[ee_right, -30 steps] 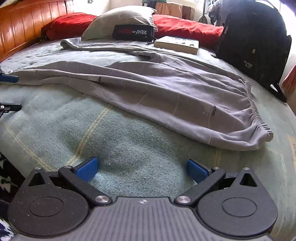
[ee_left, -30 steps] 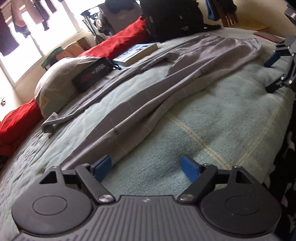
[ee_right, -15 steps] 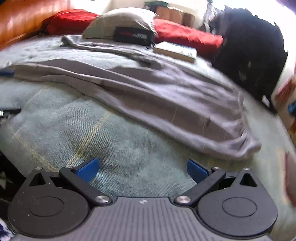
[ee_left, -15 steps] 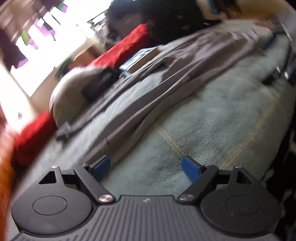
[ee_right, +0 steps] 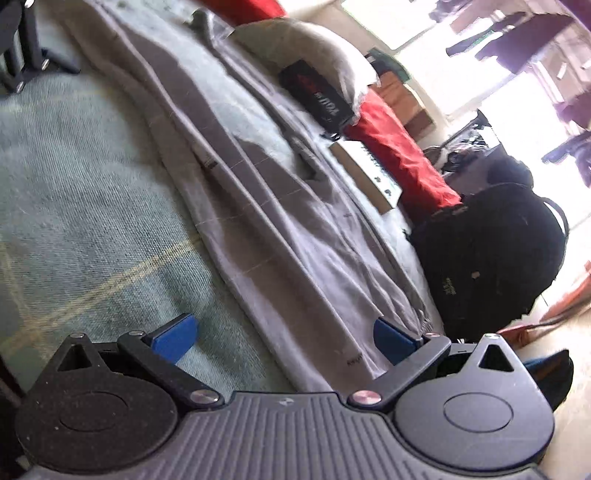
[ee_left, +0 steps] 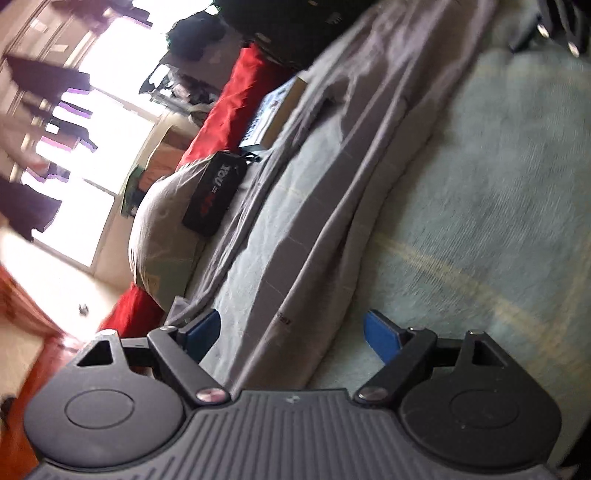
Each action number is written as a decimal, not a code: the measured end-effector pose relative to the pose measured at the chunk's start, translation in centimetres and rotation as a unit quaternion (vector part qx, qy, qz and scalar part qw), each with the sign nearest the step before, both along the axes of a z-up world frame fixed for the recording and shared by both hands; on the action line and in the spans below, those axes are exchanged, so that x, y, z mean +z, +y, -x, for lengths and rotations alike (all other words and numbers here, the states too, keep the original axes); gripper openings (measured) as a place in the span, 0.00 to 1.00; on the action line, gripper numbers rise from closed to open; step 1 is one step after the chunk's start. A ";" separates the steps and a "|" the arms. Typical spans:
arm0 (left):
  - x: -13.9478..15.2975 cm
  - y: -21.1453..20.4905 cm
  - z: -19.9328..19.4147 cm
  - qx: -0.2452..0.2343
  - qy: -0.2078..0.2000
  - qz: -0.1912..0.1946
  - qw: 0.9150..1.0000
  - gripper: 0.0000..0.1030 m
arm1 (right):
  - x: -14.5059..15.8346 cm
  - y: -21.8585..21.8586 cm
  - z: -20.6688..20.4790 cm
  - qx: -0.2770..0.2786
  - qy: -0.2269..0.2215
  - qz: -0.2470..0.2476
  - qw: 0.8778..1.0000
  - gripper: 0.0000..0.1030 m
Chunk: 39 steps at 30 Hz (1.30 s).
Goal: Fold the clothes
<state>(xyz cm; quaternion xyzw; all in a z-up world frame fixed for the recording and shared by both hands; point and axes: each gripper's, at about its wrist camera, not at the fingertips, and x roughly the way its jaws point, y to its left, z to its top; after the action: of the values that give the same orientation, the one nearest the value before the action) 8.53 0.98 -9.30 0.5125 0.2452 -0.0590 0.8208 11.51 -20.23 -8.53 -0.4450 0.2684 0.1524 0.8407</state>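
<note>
Grey trousers (ee_left: 332, 206) lie spread lengthwise across the green bedspread (ee_left: 480, 221). My left gripper (ee_left: 291, 334) is open, rolled to one side, with the end of a trouser leg lying between its blue pads, untouched. In the right wrist view the trousers (ee_right: 280, 221) run from the pillows down to the elastic waistband near my right gripper (ee_right: 284, 338). That gripper is open too, straddling the waistband edge without pressing it. The other gripper (ee_right: 22, 51) shows at the top left of the right wrist view, and the right one (ee_left: 554, 26) at the top right of the left wrist view.
A grey pillow (ee_left: 159, 225) with a black pouch (ee_left: 214, 192) on it, red pillows (ee_left: 236, 99) and a book (ee_left: 277, 110) lie along the bed's far side. A black backpack (ee_right: 491, 251) stands at the bed's corner. Clothes hang before a bright window (ee_left: 74, 140).
Both grippers have rolled sharply, so the bed now looks tilted in each view. Each has moved closer over the trousers; the fabric now lies between the pads of both. The jaws stayed wide.
</note>
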 end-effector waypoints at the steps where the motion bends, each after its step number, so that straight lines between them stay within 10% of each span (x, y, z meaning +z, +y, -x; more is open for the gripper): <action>1: -0.2 0.0 -0.3 -0.001 -0.005 -0.010 1.000 0.84 | -0.1 0.2 -0.3 0.002 0.002 0.002 1.000 1.00; 16: -1.8 -0.6 -1.1 -0.050 -0.050 -0.094 0.993 0.80 | -0.7 2.8 -1.5 0.032 -0.040 0.035 0.998 1.00; 22: -3.3 -0.2 -0.9 -0.053 -0.035 -0.151 0.987 0.47 | -1.2 1.6 -1.7 0.015 -0.051 0.055 0.997 0.99; 27: -5.6 -2.1 -0.1 -0.092 -0.051 -0.197 0.975 0.19 | -3.0 4.7 0.1 0.066 -0.073 0.113 0.989 0.62; 37: -6.6 -2.4 0.9 -0.098 -0.053 -0.191 0.975 0.03 | -3.6 4.5 0.5 0.061 -0.068 0.116 0.989 0.51; 39: -6.6 -2.4 0.5 -0.098 -0.035 -0.186 0.977 0.00 | -3.7 4.9 0.5 0.067 -0.057 0.119 0.989 0.36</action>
<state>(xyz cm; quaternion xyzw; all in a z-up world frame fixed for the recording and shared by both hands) 8.02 -1.47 -15.86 0.6792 0.1714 -0.0745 0.7098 10.96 -15.37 -12.28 -0.5669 0.2058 0.1495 0.7835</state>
